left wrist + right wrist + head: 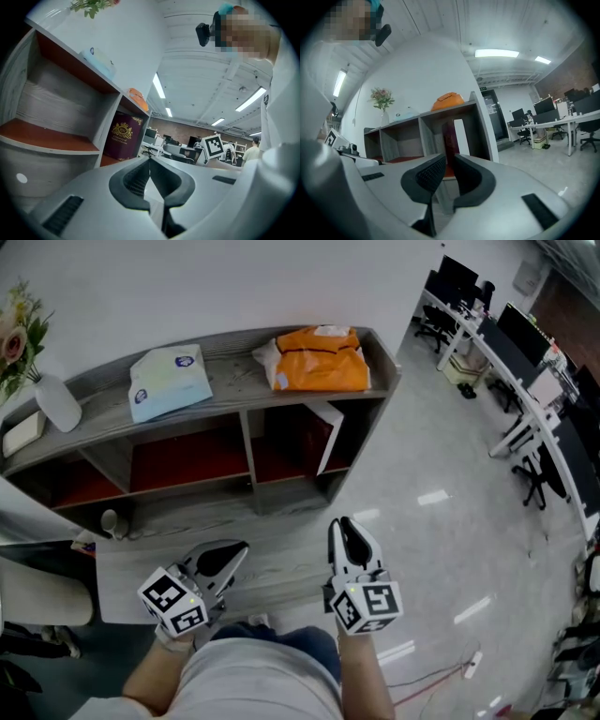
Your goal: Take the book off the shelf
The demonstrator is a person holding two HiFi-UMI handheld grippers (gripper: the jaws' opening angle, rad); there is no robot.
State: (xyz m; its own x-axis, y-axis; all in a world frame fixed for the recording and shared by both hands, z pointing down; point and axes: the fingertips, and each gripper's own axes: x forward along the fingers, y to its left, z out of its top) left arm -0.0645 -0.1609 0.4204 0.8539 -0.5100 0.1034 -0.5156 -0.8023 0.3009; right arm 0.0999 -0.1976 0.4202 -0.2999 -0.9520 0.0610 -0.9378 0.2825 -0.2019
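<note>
- Book (298, 439): dark maroon, standing upright in the right-hand compartment of the shelf (234, 354). The left gripper view shows a gold crest on its cover (123, 136). Neither gripper touches it.
- A white panel (328, 437) stands just beside the book, on the side towards the shelf's outer end. The right gripper view shows the two side by side, book (449, 139) and panel (461, 136).
- Left gripper (234, 551): held in front of the shelf above a low grey surface (141, 559), well apart from the book. In its own view (150, 161) the fingers (136, 180) meet at the tips, with nothing between them.
- Right gripper (342, 527): held beside the left one, pointing towards the book's compartment and clear of the shelf. In its own view (449, 158) the fingers (431, 176) are drawn together and hold nothing. The book appears beyond them.
- Shelf top carries a pale blue packet (169, 381), an orange bag (321, 360) over the book's compartment, and a white vase (58, 401) with flowers (17, 334) at the far left.
- The other compartments show red floors; I cannot make out any contents in them.
- Glossy floor (441, 521) lies to the right of the shelf.
</note>
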